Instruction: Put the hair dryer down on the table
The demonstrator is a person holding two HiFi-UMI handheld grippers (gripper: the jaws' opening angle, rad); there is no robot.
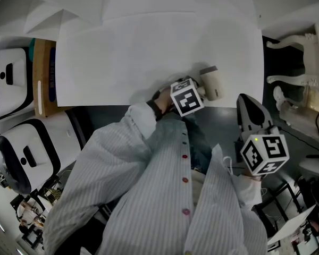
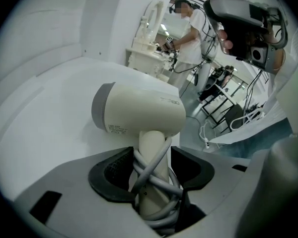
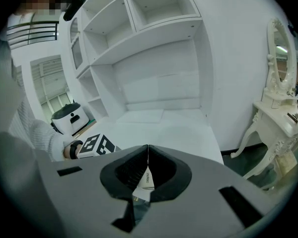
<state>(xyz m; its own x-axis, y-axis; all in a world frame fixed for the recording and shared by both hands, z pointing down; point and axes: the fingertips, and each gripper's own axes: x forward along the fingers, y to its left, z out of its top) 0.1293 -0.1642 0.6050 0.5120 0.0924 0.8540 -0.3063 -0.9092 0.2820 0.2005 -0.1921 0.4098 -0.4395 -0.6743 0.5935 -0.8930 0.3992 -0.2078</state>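
Observation:
A cream hair dryer point(image 1: 212, 83) lies at the front right corner of the white table point(image 1: 149, 47). In the left gripper view its barrel point(image 2: 144, 113) points left, and its handle point(image 2: 154, 148), wrapped in grey cord, runs back between my jaws. My left gripper point(image 1: 203, 89) point(image 2: 151, 172) is open around that handle, with dark gaps on both sides of it. My right gripper point(image 1: 247, 99) point(image 3: 148, 155) is shut and hangs off the table's front right corner, above the floor. A small white printed tag shows behind its closed tips.
Two white, dark-fronted machines point(image 1: 10, 78) point(image 1: 26, 153) and a wooden board point(image 1: 42, 73) stand left of the table. An ornate white dressing table point(image 1: 303, 62) point(image 3: 283, 123) stands at the right. White shelves point(image 3: 139, 19) rise behind the table. A person point(image 2: 191, 33) stands far off.

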